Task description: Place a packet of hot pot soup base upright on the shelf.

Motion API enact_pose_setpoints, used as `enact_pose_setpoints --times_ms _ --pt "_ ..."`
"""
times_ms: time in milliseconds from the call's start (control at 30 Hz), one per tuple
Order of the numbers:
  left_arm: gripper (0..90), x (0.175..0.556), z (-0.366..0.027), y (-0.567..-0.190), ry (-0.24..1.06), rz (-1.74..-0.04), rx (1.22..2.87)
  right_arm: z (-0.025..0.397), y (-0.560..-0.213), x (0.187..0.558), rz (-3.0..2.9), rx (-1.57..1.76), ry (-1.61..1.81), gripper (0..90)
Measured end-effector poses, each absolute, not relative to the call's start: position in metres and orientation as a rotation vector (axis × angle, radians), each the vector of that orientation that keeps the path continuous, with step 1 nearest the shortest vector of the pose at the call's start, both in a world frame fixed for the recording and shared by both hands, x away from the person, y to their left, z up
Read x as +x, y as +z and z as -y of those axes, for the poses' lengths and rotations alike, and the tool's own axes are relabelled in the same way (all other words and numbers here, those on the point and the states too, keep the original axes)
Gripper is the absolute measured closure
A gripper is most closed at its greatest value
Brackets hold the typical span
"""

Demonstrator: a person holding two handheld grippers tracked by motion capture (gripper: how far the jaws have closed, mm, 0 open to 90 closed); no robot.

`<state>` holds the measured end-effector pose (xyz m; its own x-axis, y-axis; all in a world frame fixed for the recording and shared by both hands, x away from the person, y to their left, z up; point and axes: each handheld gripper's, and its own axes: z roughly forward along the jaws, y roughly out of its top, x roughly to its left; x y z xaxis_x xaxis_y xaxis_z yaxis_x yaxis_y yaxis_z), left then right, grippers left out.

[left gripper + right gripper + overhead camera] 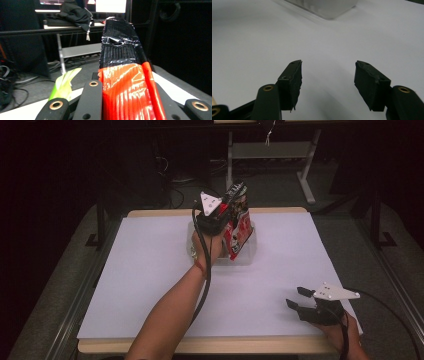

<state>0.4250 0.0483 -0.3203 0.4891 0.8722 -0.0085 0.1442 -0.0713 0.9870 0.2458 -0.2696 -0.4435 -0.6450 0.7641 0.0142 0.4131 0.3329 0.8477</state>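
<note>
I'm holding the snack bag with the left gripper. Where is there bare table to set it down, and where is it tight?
The white table top is bare left of the clear container and across the near strip between the left forearm and the right gripper. The far right side is also free. It is tight around the container, where the left gripper holds the red snack bag.

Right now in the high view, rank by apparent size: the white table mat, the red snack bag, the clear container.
1. white table mat
2. clear container, partly hidden, so unsure against the bag
3. red snack bag, held by the left gripper
</note>
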Motion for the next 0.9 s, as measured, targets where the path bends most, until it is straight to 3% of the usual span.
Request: enact_pose_setpoints --times_ms 333,567,900 --pt "76.6 0.425 -0.032 -0.332 0.833 -0.822 1.55 0.27 -0.444 0.246 -2.216 1.045 1.24 38.8" --pt "75.8 0.424 -0.027 -0.335 0.823 -0.759 1.592 0.269 -0.445 0.246 -2.223 1.041 1.236 38.8" --pt "73.9 0.43 -0.029 -0.362 0.768 -0.796 1.633 0.267 -0.445 0.246 -2.233 1.033 1.233 38.9"
